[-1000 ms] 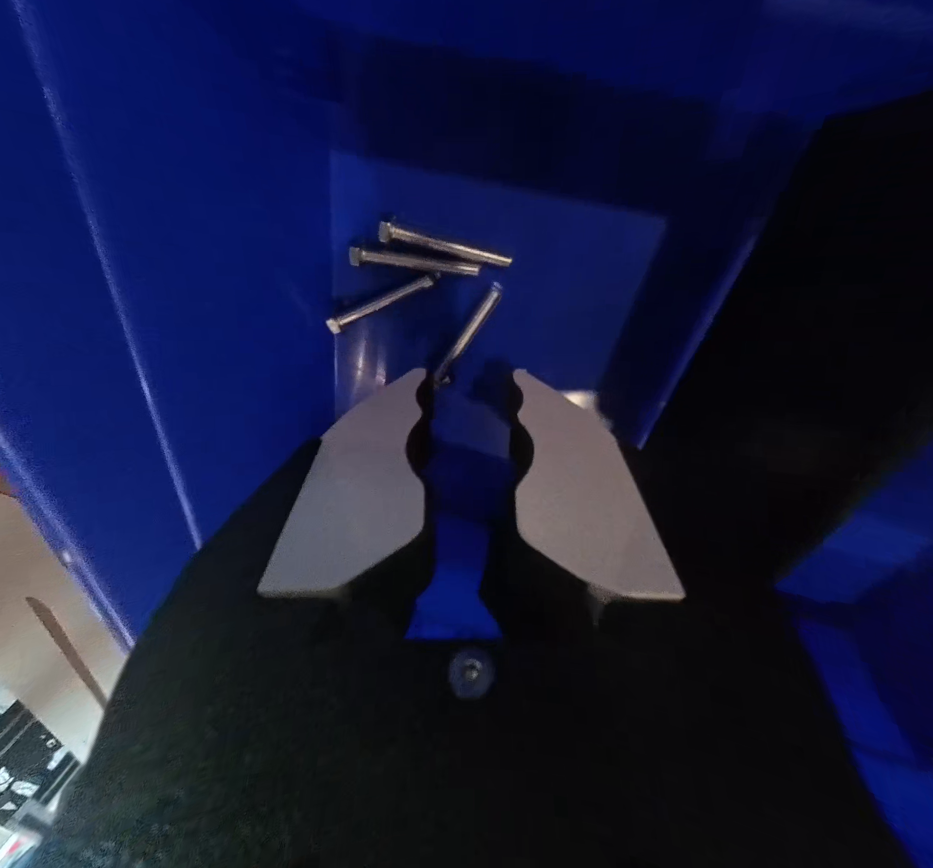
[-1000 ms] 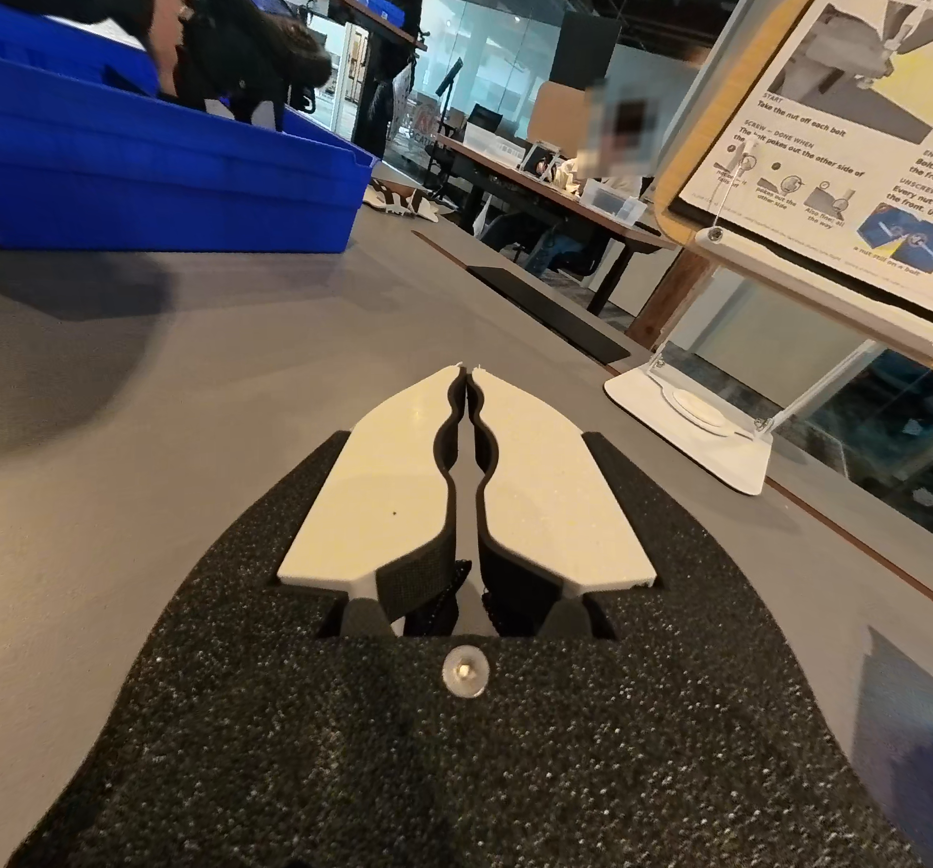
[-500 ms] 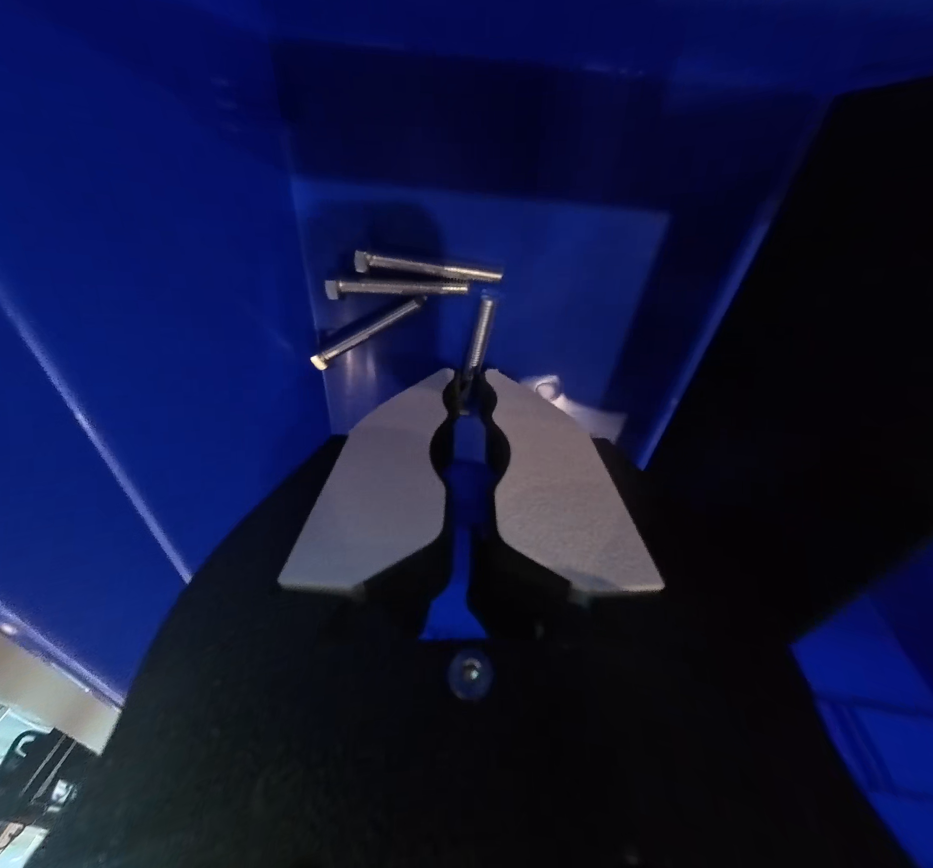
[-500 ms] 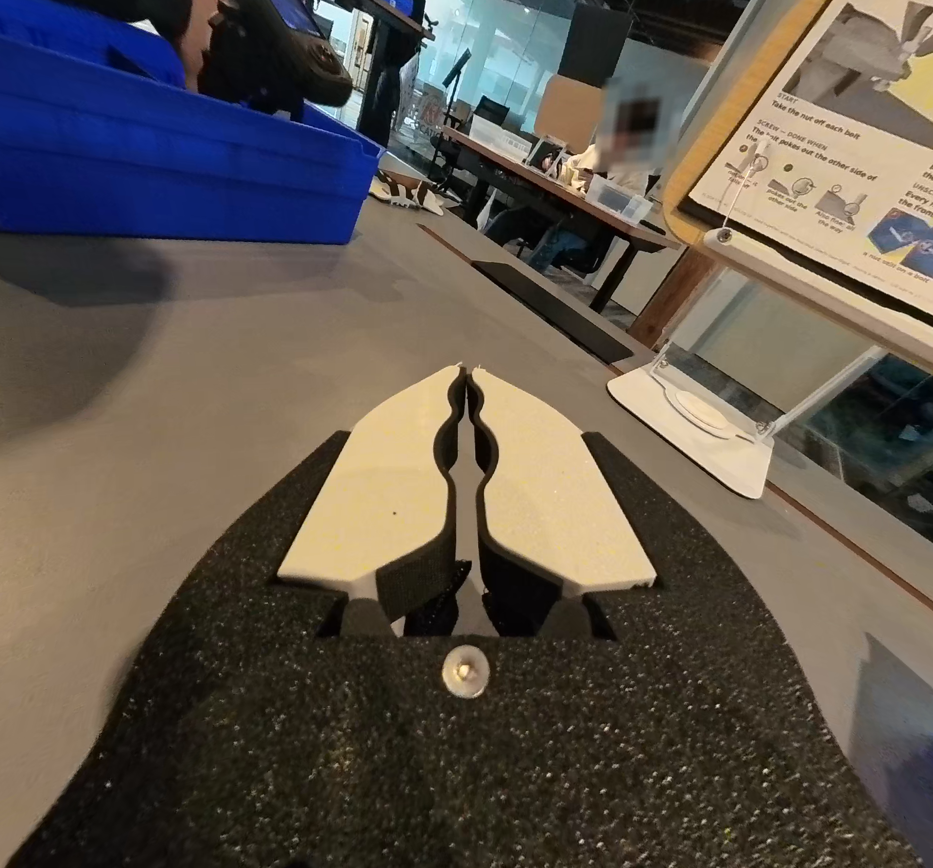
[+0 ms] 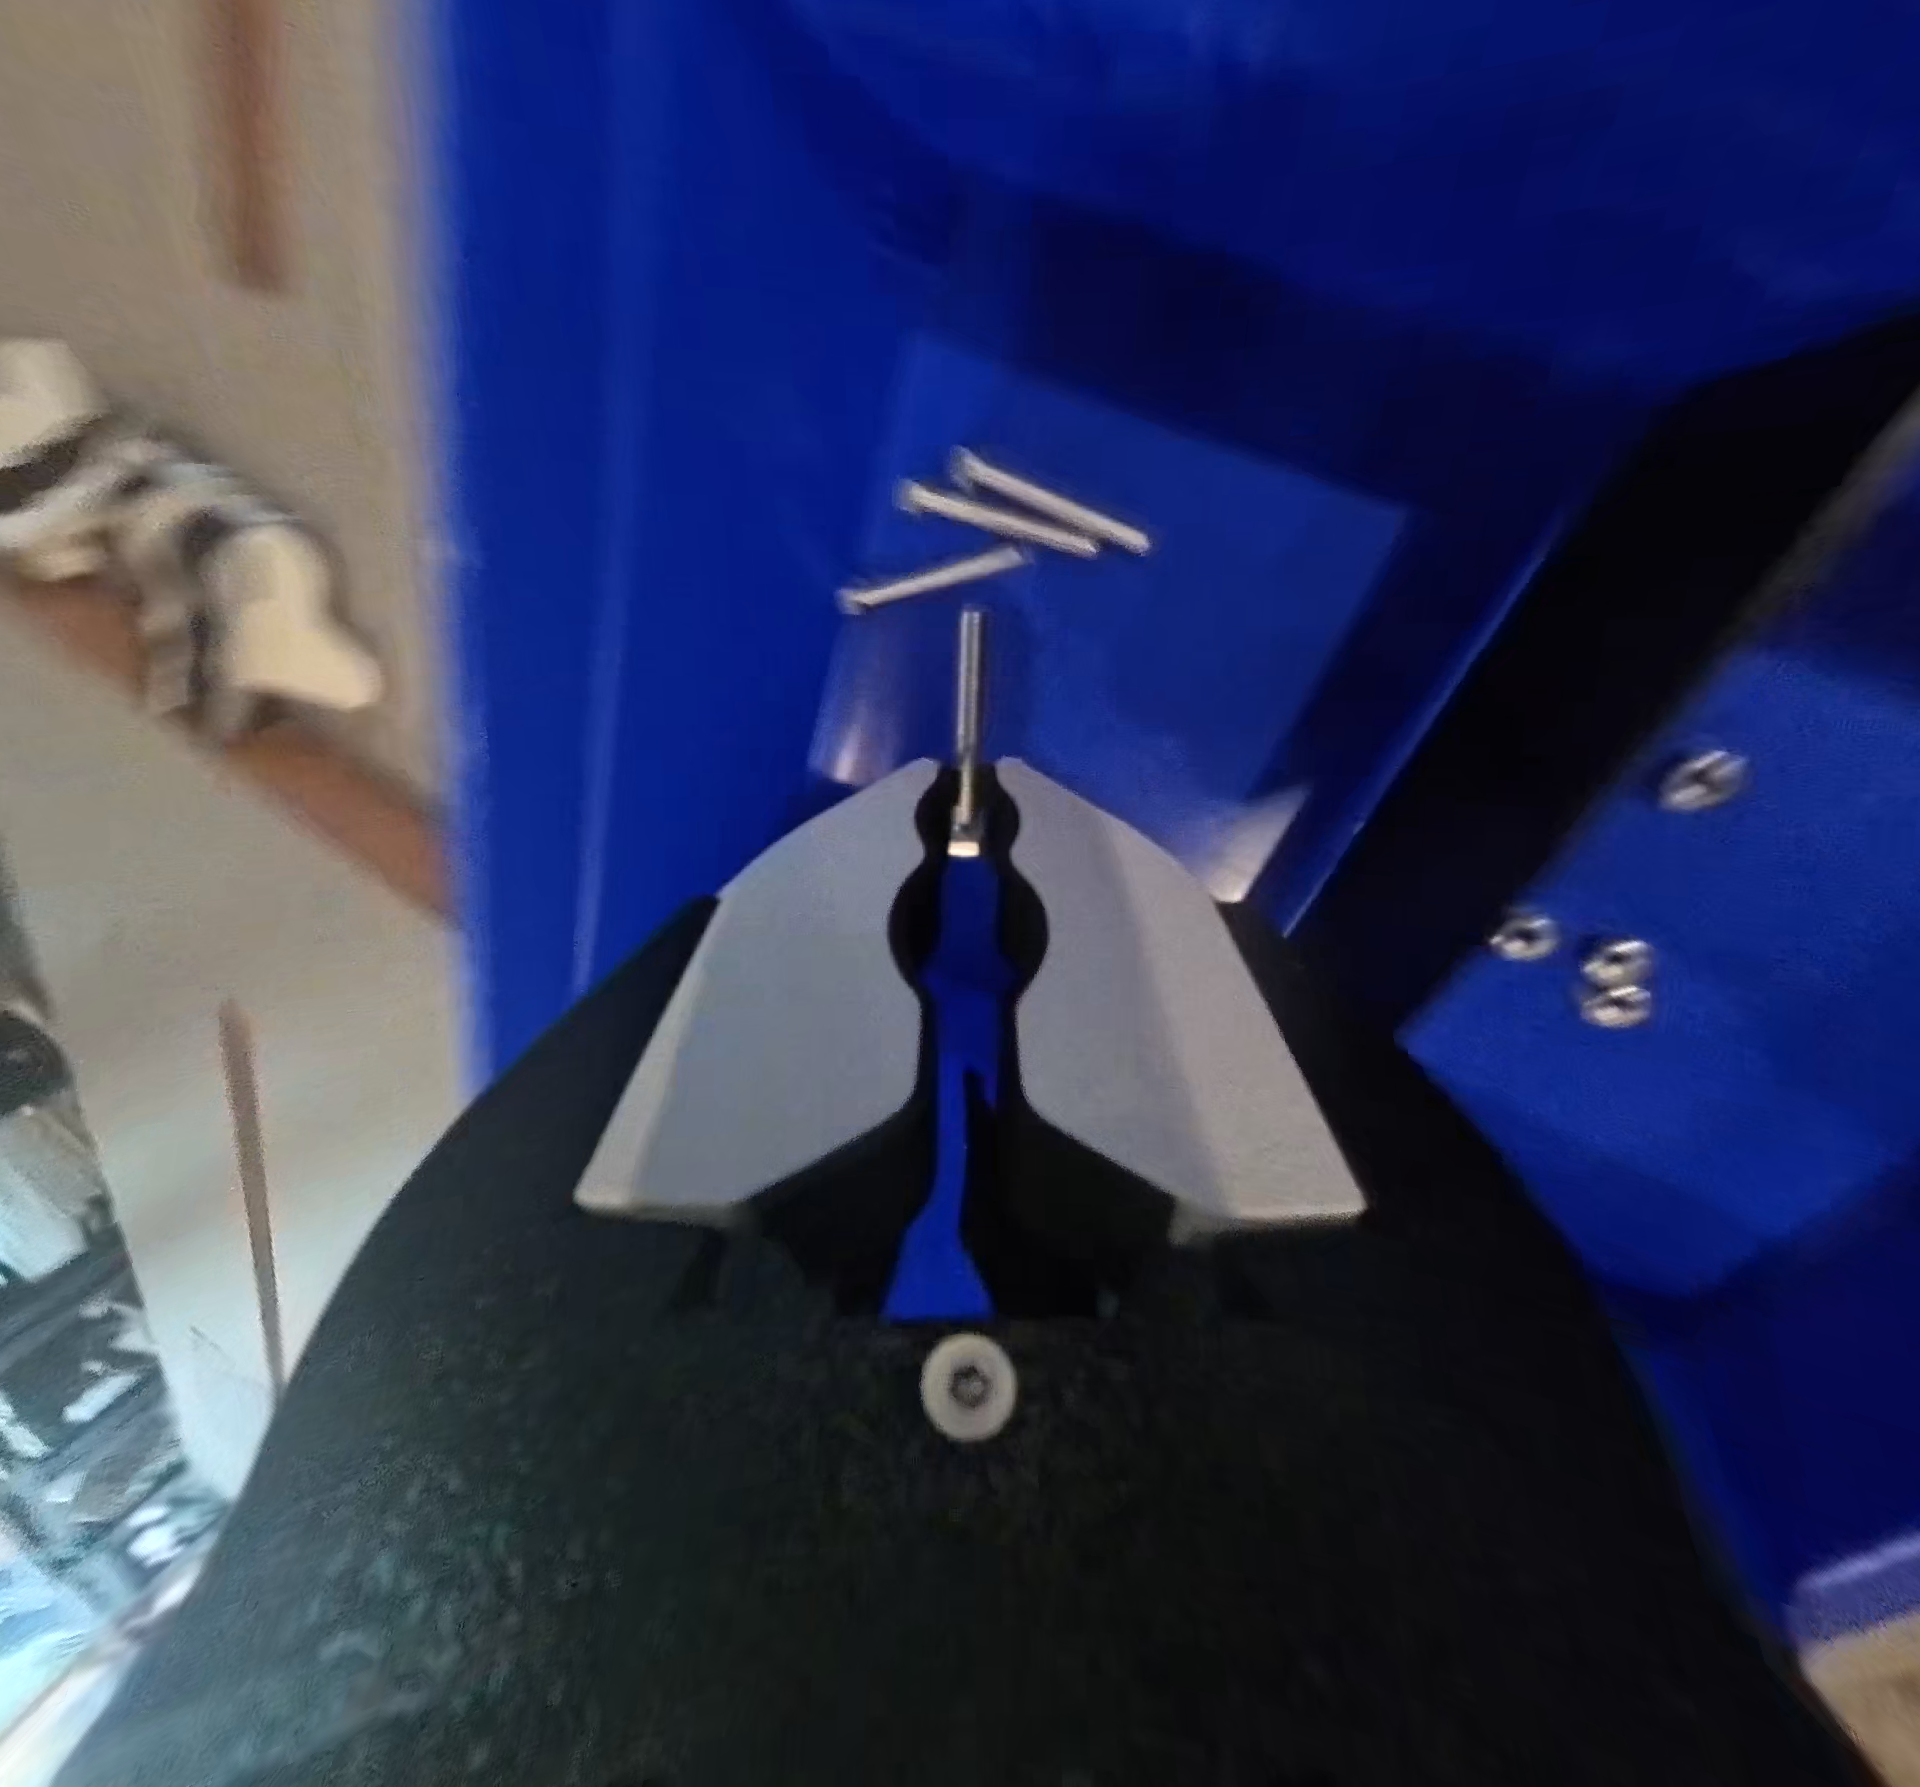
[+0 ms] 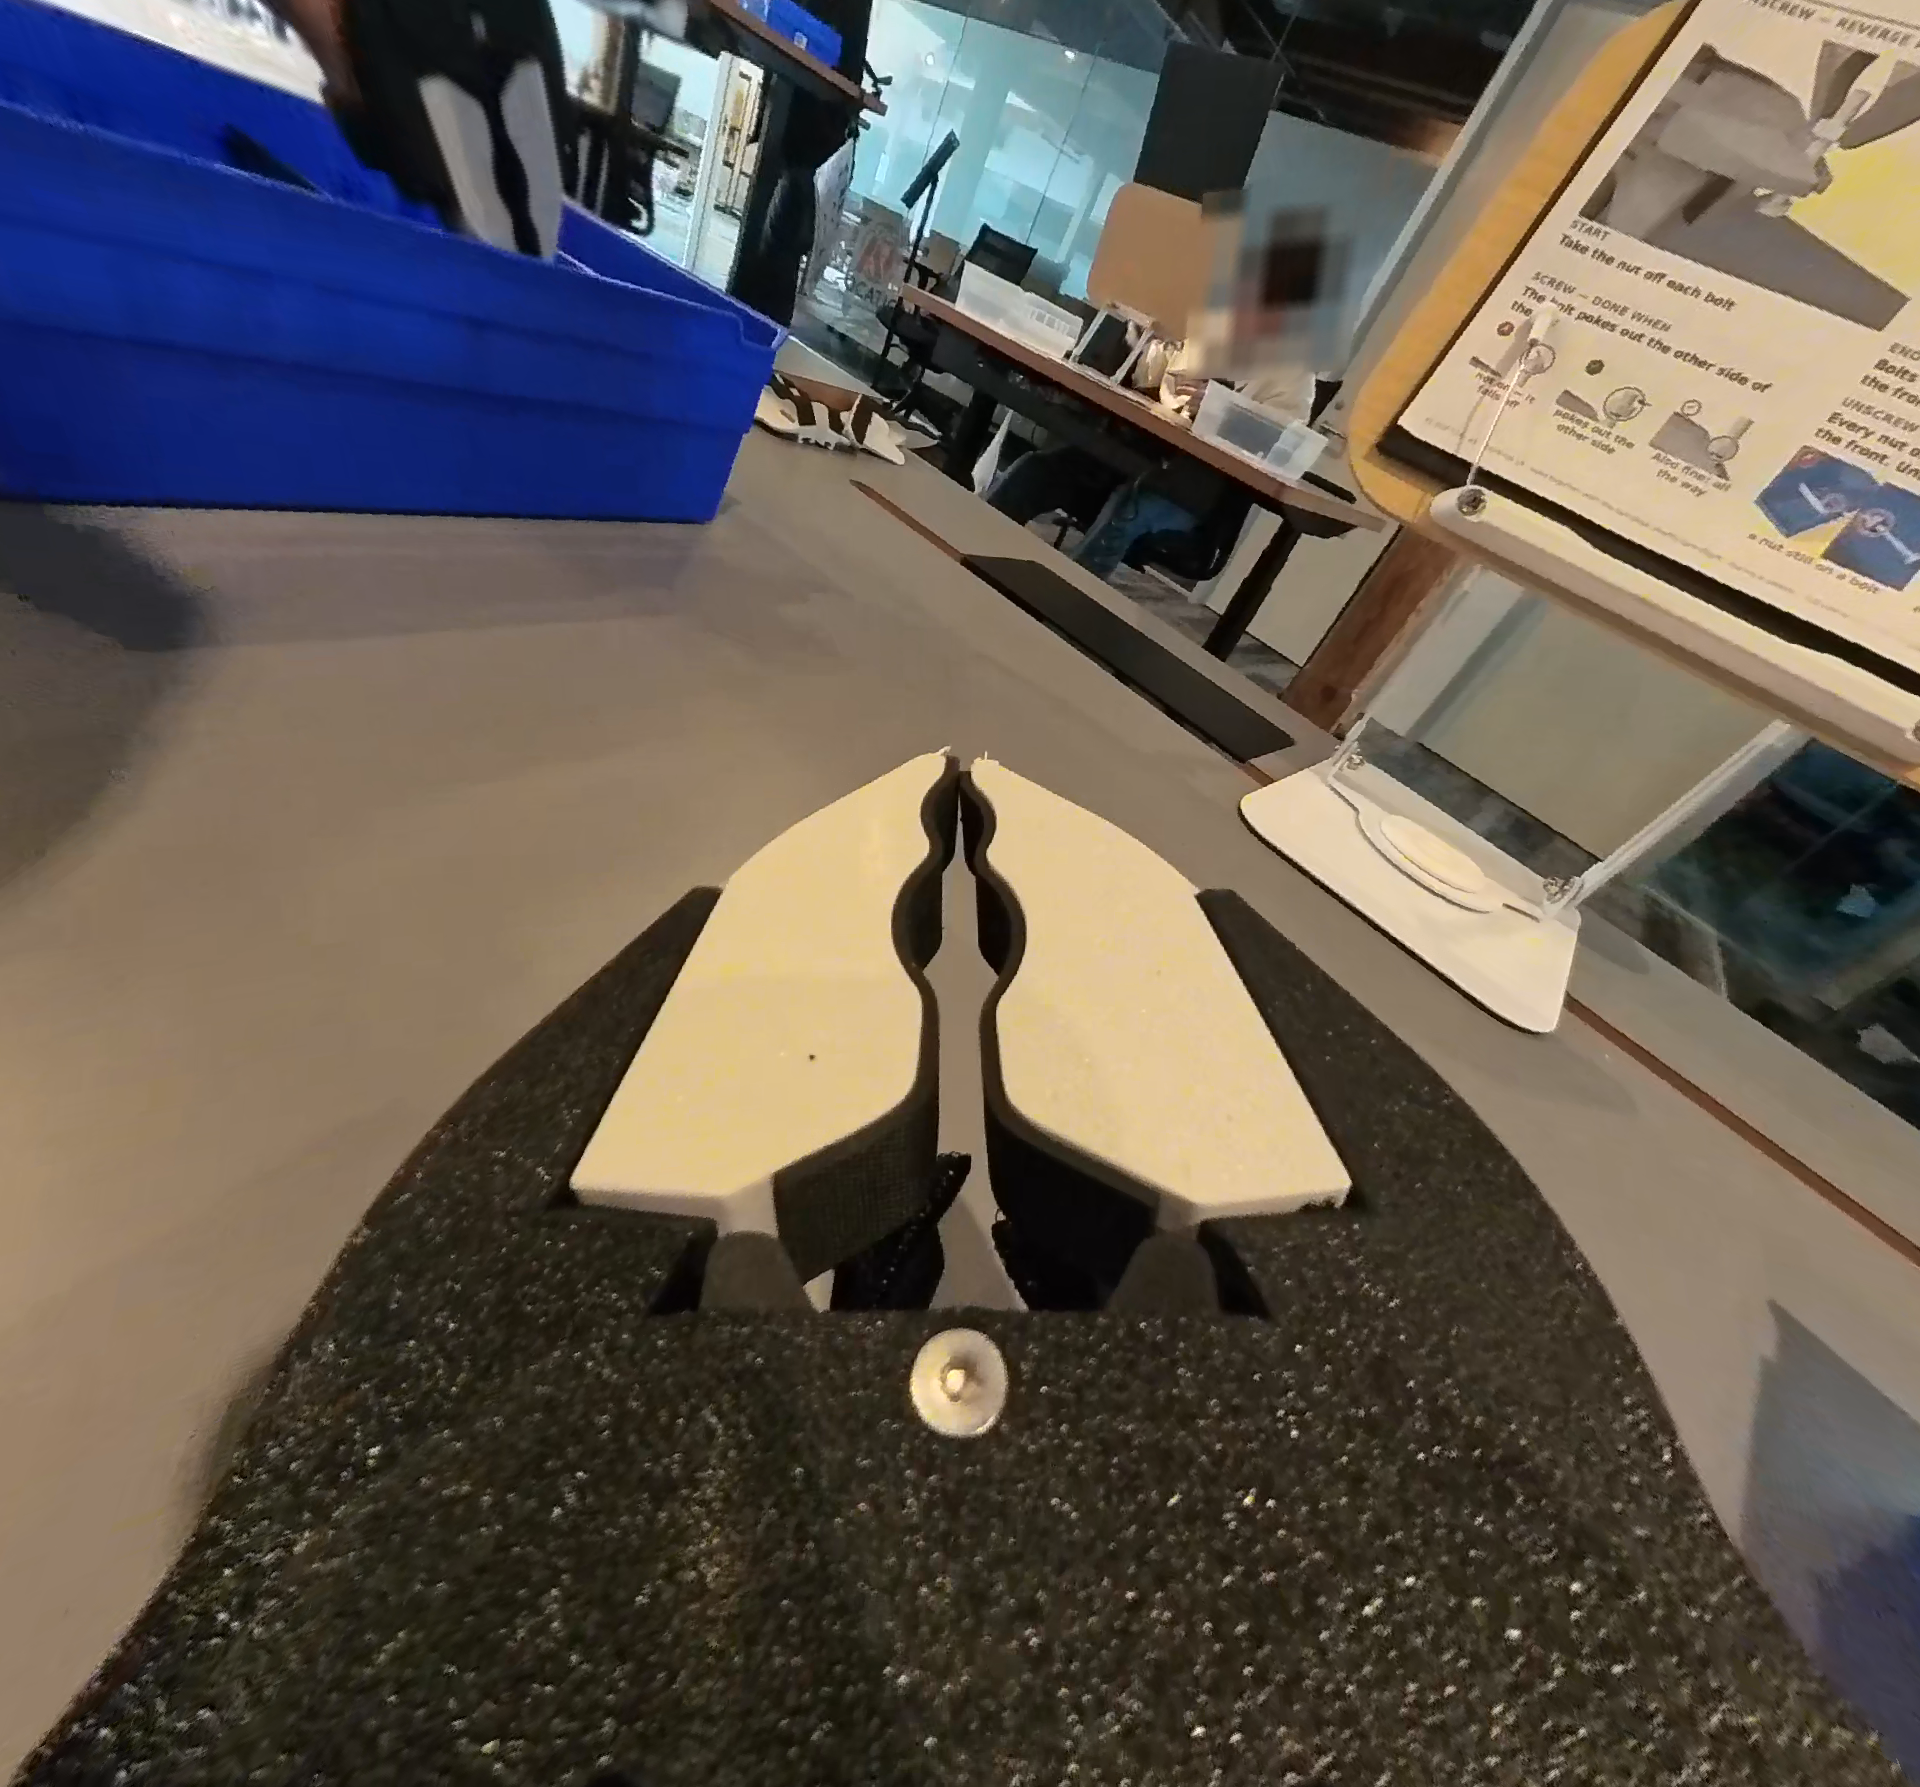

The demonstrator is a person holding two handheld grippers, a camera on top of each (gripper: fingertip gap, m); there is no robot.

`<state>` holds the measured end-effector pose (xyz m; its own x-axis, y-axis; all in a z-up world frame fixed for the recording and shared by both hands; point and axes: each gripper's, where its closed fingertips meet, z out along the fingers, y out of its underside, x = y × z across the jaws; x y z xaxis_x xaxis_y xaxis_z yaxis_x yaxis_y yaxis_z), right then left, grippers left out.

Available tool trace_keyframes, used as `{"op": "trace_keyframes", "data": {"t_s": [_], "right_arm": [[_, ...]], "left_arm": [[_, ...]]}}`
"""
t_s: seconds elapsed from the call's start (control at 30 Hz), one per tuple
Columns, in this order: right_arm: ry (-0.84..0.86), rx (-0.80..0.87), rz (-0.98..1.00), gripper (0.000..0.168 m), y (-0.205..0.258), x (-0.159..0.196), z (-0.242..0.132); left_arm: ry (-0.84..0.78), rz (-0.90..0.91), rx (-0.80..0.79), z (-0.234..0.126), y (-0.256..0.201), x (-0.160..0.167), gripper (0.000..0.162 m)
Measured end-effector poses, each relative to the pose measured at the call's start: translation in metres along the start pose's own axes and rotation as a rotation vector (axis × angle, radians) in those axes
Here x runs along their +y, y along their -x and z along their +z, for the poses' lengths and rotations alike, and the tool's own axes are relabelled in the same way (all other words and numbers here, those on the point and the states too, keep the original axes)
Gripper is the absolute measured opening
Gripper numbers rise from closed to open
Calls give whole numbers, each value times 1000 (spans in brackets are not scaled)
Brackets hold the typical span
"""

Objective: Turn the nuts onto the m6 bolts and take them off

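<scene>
In the left wrist view my left gripper (image 5: 968,773) is shut on a silver bolt (image 5: 970,688), gripped near its head, with the shank pointing forward above the floor of a blue bin compartment (image 5: 1226,636). Three more bolts (image 5: 997,516) lie on that floor. Several nuts (image 5: 1605,979) lie in the neighbouring compartment at the right. In the right wrist view my right gripper (image 6: 964,763) is shut and empty, low over the grey table (image 6: 416,750). The left gripper (image 6: 488,168) shows far off over the blue bin (image 6: 364,387), blurred.
A white stand (image 6: 1423,906) carrying an instruction board (image 6: 1714,283) is at the table's right. A dark strip (image 6: 1122,657) lies at the table's far edge. Desks and a person sit beyond. The left wrist view shows floor left of the bin. The left gripper's tips are roughly 40 centimetres from the right gripper's.
My left gripper closed on one bolt and lifted it up out of the compartment, away from the other three. The right gripper stayed shut and nearly still.
</scene>
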<state>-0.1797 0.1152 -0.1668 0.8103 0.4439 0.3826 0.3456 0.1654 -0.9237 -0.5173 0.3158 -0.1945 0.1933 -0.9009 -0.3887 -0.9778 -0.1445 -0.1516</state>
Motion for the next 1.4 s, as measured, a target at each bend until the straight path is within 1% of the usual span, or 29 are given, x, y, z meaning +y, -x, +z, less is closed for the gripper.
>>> {"op": "trace_keyframes", "data": {"t_s": [0.1, 0.17, 0.27, 0.37, 0.43, 0.5, 0.57, 0.63, 0.7, 0.8, 0.87, 0.93, 1.0, 1.13, 1.2, 1.33, 1.37, 1.4], "right_arm": [[-11, 5, 1, 0, -2, -3, -2], [-23, 12, 5, 0, -4, -6, -4], [-54, -1, 24, 0, -6, -14, -8], [-100, -22, 48, 0, -6, -24, -14], [-112, -52, 77, 0, -6, -26, -17], [-101, -43, 115, 0, -11, -24, -17], [-102, -40, 161, 0, -18, -22, -18], [-107, -31, 229, 0, -26, -21, -19], [-129, -74, 301, 2, -28, -22, -20], [-153, -160, 415, 13, -25, -23, -20], [-158, -183, 461, 19, -24, -22, -19], [-146, -202, 463, 24, -22, -21, -18], [-128, -211, 454, 25, -19, -19, -16], [-81, -238, 435, 21, -13, -13, -14], [-65, -289, 441, 5, -6, -11, -14], [-28, -276, 426, 5, -6, -8, -12], [-30, -266, 421, 5, -6, -8, -11], [-36, -256, 416, 5, -8, -8, -12]], "left_arm": [[-146, -87, -88, -46, 1, -28, 6], [-261, -133, -135, -81, -8, -53, 6], [-473, -184, -171, -128, -39, -103, 6], [-645, -197, -178, -155, -80, -156, 5], [-760, -205, -151, -161, -110, -192, 5], [-866, -227, -116, -160, -135, -224, 5], [-968, -262, -75, -151, -153, -250, 5], [-1075, -309, -2, -137, -170, -273, 5], [-1150, -323, 53, -120, -184, -290, 5], [-1206, -296, 137, -97, -211, -308, 5], [-1226, -280, 177, -90, -226, -314, 5], [-1218, -255, 196, -87, -236, -319, 5], [-1209, -227, 201, -84, -245, -323, 5], [-1170, -169, 223, -76, -260, -326, 5], [-1167, -169, 223, -75, -261, -325, 5], [-1173, -201, 215, -72, -258, -323, 5], [-1172, -226, 199, -71, -256, -322, 8], [-1158, -246, 177, -69, -253, -321, 18]]}}
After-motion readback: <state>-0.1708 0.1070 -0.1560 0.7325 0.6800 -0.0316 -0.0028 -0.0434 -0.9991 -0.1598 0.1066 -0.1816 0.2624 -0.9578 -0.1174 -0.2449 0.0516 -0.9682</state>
